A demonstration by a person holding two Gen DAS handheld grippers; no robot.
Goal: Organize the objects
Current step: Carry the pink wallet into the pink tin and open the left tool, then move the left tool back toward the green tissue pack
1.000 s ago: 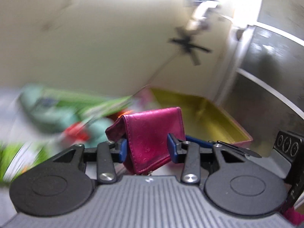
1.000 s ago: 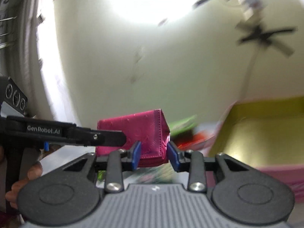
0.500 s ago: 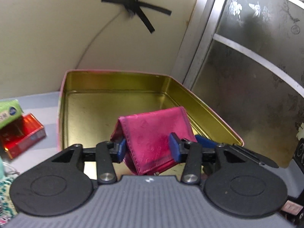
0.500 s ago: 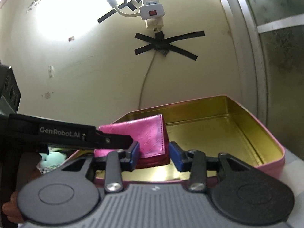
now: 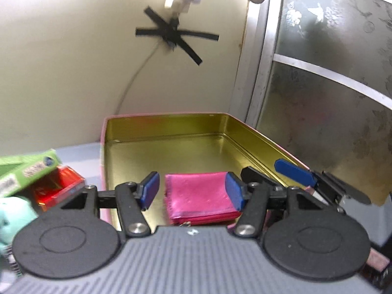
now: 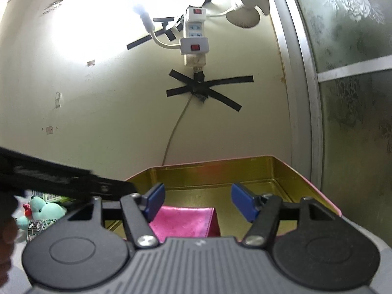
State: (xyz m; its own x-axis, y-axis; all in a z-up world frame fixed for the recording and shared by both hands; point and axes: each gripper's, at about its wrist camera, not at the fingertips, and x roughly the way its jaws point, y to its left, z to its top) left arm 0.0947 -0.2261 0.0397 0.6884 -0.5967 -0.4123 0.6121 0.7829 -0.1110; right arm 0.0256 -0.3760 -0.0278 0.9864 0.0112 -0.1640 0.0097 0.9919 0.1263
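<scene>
Left claw (image 5: pixel 192 191): jaws apart and just been opening; blue pads (image 5: pixel 150 192) stand either side of the pink wallet (image 5: pixel 201 197), the left-of-frame pad clear of it, the right-of-frame pad right at its edge, and whether that one touches I cannot tell.
Right claw (image 6: pixel 199 202): jaws wide apart too, just been opening; wallet (image 6: pixel 186 221) sits low between them, hugging the left-of-frame pad, with a broad gap to the other.
Pink wallet: lying flat on the floor of the gold tin (image 5: pixel 171 132), at its near end, lower centre of the left wrist view; in the right wrist view it shows just above the claw's body, lower centre.
Gold tin: open, gold inside with a pink outer rim (image 6: pixel 328 203), set on the bench (image 5: pixel 78 150) close to the cream wall.
Right claw seen from the left view: one blue pad reaches over the tin's wall at right of frame, just beside the wallet.
Left of frame: green box (image 5: pixel 27 171) over a red box (image 5: pixel 57 187), outside the tin.
Lower left, right view: mint plush toy (image 6: pixel 46 209) on the bench.
Wall: power strip (image 6: pixel 194 39) above black tape cross (image 6: pixel 208 90).
</scene>
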